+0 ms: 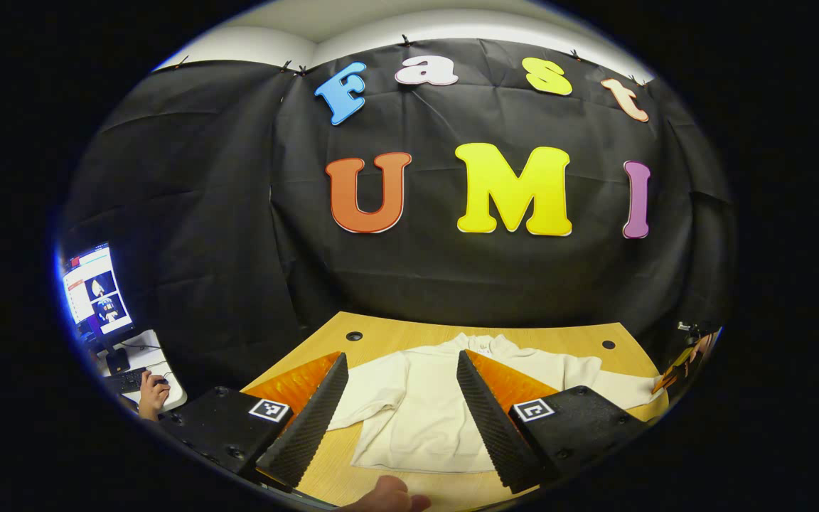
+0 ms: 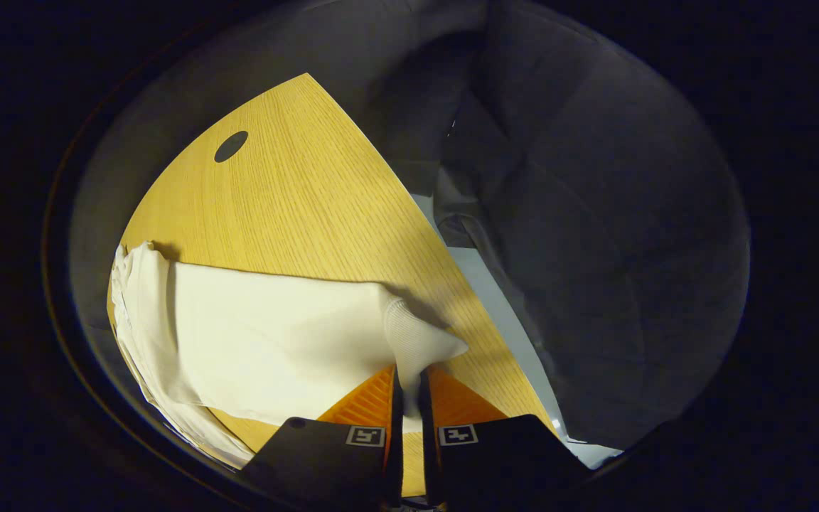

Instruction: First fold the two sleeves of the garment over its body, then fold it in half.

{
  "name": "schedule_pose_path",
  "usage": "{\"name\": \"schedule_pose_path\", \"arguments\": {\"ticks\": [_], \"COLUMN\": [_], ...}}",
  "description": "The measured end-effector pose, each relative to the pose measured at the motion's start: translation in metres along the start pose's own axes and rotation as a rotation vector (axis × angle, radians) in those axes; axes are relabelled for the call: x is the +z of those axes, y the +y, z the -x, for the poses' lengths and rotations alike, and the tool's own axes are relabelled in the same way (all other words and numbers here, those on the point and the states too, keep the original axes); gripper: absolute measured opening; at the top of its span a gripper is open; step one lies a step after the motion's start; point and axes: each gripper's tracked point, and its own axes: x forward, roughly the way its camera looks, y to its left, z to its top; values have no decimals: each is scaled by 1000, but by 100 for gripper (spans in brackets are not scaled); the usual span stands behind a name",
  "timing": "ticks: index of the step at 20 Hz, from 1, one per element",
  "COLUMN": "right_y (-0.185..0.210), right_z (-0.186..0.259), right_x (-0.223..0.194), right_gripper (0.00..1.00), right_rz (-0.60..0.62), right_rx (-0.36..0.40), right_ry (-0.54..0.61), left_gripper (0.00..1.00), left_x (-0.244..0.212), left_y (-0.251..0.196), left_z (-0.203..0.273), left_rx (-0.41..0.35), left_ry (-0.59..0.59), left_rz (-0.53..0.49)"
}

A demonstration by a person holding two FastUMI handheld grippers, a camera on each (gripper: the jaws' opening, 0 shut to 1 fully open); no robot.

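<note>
I see a cream garment (image 1: 438,405) lying flat on the wooden surface (image 1: 409,334), collar toward the black wall and hem toward me. In the left gripper view, my left hand-held gripper (image 1: 402,412) hovers above the garment's body with its fingers spread wide, gripping nothing. On the garment's left side, one sleeve (image 1: 370,391) lies angled down close beside the body; I cannot tell whether it counts as folded over it. The other sleeve (image 1: 623,384) stretches straight out from the garment toward the surface's right edge, where a second hand-held gripper shows far off at the cuff. In the right gripper view, my right hand-held gripper (image 2: 409,398) has its fingers pressed together on that sleeve's ribbed cuff (image 2: 416,341), pinching it and lifting it slightly off the surface, with the sleeve running away from the cuff back to the garment. A person's hand (image 1: 384,494) rests at the near edge of the surface, just below the hem. As I judge it, the work is in the sleeve stage: the pinched sleeve is not over the body, and the garment lies at full length, not folded in half. What remains, as far as I can tell, is carrying this cuff across onto the body, settling the other sleeve if needed, then halving the garment.
</note>
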Motion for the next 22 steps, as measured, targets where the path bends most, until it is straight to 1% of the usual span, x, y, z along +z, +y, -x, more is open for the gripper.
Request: {"name": "schedule_pose_path", "arguments": {"ticks": [5, 6, 7, 9, 15, 18, 20, 22], "right_y": [2, 2, 1, -2, -9, -9, -7, -2], "right_z": [8, 9, 12, 17, 34, 52, 63, 77], "right_x": [-4, -3, -4, -6, -10, -9, -9, -8], "right_gripper": [13, 5, 5, 5, 5, 5, 5, 5], "right_rz": [34, 22, 18, 19, 17, 17, 23, 27], "right_rx": [-15, -14, -12, -21, -42, -39, -40, -34], "right_ry": [-15, -22, -27, -32, -54, -90, -110, -131], "left_gripper": [98, 98, 98, 98, 98, 98, 98, 98], "left_x": [-1, 0, -1, 4, 9, 9, 9, 8], "left_y": [-1, -2, -2, 1, -2, 0, 5, 2], "left_z": [-9, -11, -13, -13, -14, -13, -15, -16], "left_rx": [-10, -18, -25, -24, -65, -84, -73, -97], "left_ry": [5, 6, 5, -7, -46, -59, -61, -66], "left_rz": [-26, -24, -24, -29, -26, -16, -4, 15]}}
